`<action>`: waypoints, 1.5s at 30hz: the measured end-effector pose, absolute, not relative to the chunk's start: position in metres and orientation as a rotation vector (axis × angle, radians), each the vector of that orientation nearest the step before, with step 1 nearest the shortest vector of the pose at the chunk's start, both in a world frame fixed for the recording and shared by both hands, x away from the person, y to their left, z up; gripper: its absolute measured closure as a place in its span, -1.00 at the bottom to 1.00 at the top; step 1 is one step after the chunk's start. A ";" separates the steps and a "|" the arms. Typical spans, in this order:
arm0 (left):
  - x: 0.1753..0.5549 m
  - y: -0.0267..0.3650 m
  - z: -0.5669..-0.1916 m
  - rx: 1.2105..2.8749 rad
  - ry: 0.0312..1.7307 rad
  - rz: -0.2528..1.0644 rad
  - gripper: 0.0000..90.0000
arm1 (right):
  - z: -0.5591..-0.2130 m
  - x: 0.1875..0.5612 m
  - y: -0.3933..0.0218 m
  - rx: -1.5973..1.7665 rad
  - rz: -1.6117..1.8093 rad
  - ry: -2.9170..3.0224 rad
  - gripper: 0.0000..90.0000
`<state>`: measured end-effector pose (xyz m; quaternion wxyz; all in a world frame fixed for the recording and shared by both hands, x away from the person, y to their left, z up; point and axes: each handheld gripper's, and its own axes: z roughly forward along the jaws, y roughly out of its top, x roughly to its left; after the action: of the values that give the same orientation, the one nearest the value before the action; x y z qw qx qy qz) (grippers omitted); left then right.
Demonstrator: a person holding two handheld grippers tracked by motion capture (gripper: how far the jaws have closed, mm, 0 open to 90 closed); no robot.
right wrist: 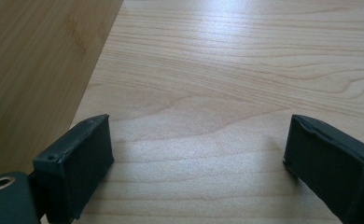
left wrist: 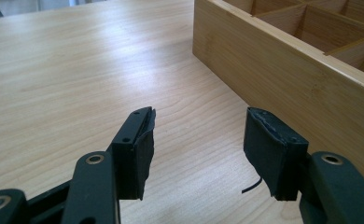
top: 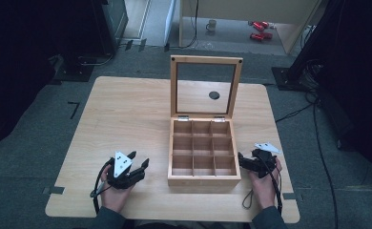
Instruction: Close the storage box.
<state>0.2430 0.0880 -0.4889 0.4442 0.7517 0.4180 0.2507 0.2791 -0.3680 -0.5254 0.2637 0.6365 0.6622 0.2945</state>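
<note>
Pale wood with a fine grain makes up the rectangular table [top: 127, 109], and on it, right of centre, a square bamboo box with nine compartments [top: 204, 179] is set, which serves here as the landmark. Left of the box, near its front corner, the left gripper [top: 140, 161] is held in the person's left hand [top: 116, 193], with a grey three-cornered plate [top: 122, 163] on top of it. In the left gripper view its two black jaws are seen spread apart with nothing between them, bare table showing in the gap, and the box's side wall [left wrist: 283, 74] runs close past the jaw on that view's right. The box's compartments are seen open from above, divided three by three by thin wooden partitions. Behind the box its hinged lid, a wooden frame with a clear pane [top: 206, 86], stands upright, and a small dark round spot [top: 214, 95] on the table is seen through the pane. Right of the box, just beside its front right corner, the right gripper [top: 240, 159] is held in the person's right hand [top: 263, 183]. In the right gripper view its black jaws are spread wide over bare table, empty, with the box's wall [right wrist: 35, 70] along that view's left edge.
</note>
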 end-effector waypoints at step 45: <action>0.251 0.083 -0.448 1.900 0.947 0.530 -0.06 | -0.468 0.257 -0.362 1.598 0.792 1.889 -0.51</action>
<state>0.2514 0.0827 -0.4478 0.4590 0.7715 0.3844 0.2151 0.2572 -0.3619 -0.4679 0.2685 0.5926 0.7004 0.2935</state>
